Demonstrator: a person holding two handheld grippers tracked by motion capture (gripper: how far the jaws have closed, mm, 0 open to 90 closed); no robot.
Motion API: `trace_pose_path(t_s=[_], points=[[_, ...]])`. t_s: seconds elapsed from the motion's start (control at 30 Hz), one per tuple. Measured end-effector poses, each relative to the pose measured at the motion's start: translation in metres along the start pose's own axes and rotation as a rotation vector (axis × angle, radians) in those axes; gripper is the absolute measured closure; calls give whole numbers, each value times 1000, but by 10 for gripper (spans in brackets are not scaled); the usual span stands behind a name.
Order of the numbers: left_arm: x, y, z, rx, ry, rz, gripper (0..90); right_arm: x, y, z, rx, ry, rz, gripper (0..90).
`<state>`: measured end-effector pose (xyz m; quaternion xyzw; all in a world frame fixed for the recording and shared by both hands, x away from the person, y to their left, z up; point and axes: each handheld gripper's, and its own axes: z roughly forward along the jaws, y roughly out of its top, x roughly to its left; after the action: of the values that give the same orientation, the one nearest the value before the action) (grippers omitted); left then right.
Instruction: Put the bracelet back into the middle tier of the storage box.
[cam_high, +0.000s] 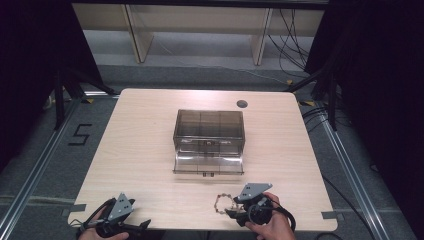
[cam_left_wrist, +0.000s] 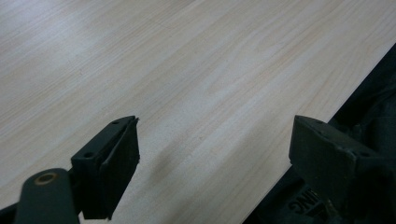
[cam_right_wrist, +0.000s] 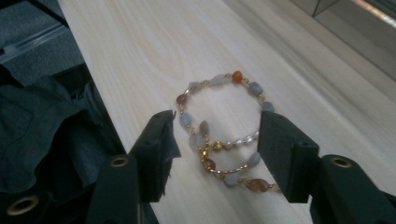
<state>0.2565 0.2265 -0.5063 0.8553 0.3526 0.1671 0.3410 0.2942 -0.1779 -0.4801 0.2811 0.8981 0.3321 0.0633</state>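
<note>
1. Nearest, the left tongs (cam_high: 142, 223) are sitting at the desk's (cam_high: 140, 150) near edge by its near-left corner, gripped by a hand (cam_high: 92, 233); in the left gripper view the tongs (cam_left_wrist: 215, 154) are showing their jaws spread wide, with nothing but bare wood and the desk edge between them.
2. Along the same near edge, toward the near-right corner, the right tongs (cam_high: 231, 211) are resting in the other hand (cam_high: 272, 227), pointing leftward along the edge.
3. Just ahead of them a beaded bracelet (cam_high: 221, 202) is lying flat on the desk close to the near edge. In the right gripper view the right tongs (cam_right_wrist: 215, 140) are standing spread, their jaws straddling the near part of the bracelet (cam_right_wrist: 224, 121) without pinching it; whether either jaw is touching the beads I cannot tell.
4. Farther in, about the middle of the desk, a smoky clear plastic box (cam_high: 209, 132) is standing with its lower drawer (cam_high: 208, 164) pulled out toward the near edge.
5. Farthest, a round dark cable hole (cam_high: 242, 104) is sitting close to the far edge.
</note>
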Motion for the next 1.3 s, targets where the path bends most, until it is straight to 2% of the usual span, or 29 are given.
trace_pose_path(t_s=[0.03, 0.1, 0.17, 0.2, 0.23, 0.27, 0.3, 0.33, 0.37, 0.4, 0.43, 0.5, 0.6, 0.7, 0.8, 0.83, 0.87, 0.93, 0.97, 1.03, 1.07, 1.13, 1.17, 1.23, 1.3], points=[[0, 0, 0, 2, -3, 4, 160, 1, -1, 3, -10, -19, -11, 530], [0, 0, 0, 1, -1, -2, 161, 2, 0, 3, -7, -7, -20, 542], [0, 0, 0, -1, -3, 1, 161, 3, -1, 5, 4, -19, -19, 566], [0, 0, 0, 3, -3, 0, 161, 4, -1, 5, 8, -5, -25, 577], [1, 0, -1, 4, -3, 14, 161, 3, -1, 8, 9, 4, -57, 589], [-1, 0, -1, 2, -2, -3, 161, 4, -2, 9, 27, 5, -38, 615], [-1, 0, -1, 2, -2, 0, 161, 4, -2, 9, 27, 5, -38, 615], [0, 0, 0, 4, -4, 1, 161, 3, -2, 10, 43, 16, -56, 621], [0, 0, 0, 3, -3, -4, 161, 4, -3, 12, 39, -5, -47, 630], [0, 0, 0, -3, 0, -1, 161, 3, -3, 12, 58, 6, -67, 646], [0, 0, -1, 3, -2, 6, 161, 4, -4, 13, 55, 0, -52, 655], [0, 0, 0, 3, -2, -4, 161, 5, -4, 14, 56, -13, -59, 685], [0, 0, 1, -3, -3, -4, 161, 5, -4, 15, 68, -8, -59, 727], [1, 0, -1, 4, -2, 19, 162, 4, -4, 14, 82, -6, -63, 746], [0, 0, 0, 3, -3, -2, 161, 3, -4, 16, 89, -2, -50, 779], [-1, 0, 0, 3, -3, -2, 161, 0, -4, 19, 98, 5, -83, 802], [0, 0, 0, 4, -3, 0, 161, -1, -5, 20, 80, 8, -87, 810], [-1, 0, 0, 4, -2, -5, 161, 1, -5, 19, 93, -8, -53, 835], [-1, 0, 0, 4, -2, -5, 161, -1, -4, 17, 99, 6, -66, 839], [0, 0, 0, 4, -2, 6, 162, 0, -4, 18, 105, -3, -66, 847], [-1, 0, 0, 4, -2, -7, 161, 1, -3, 19, 101, 20, -69, 847], [-1, 0, 0, 3, -2, -4, 162, 1, -3, 19, 93, 23, -83, 848], [0, 0, 0, 3, -2, -3, 162, 2, -1, 17, 94, 8, -91, 848], [0, 0, 0, 4, -2, -4, 162, 1, 2, 14, 83, 19, -99, 848], [0, 0, 0, 5, -1, -12, 162, 2, 4, 8, 70, -4, -85, 848]])
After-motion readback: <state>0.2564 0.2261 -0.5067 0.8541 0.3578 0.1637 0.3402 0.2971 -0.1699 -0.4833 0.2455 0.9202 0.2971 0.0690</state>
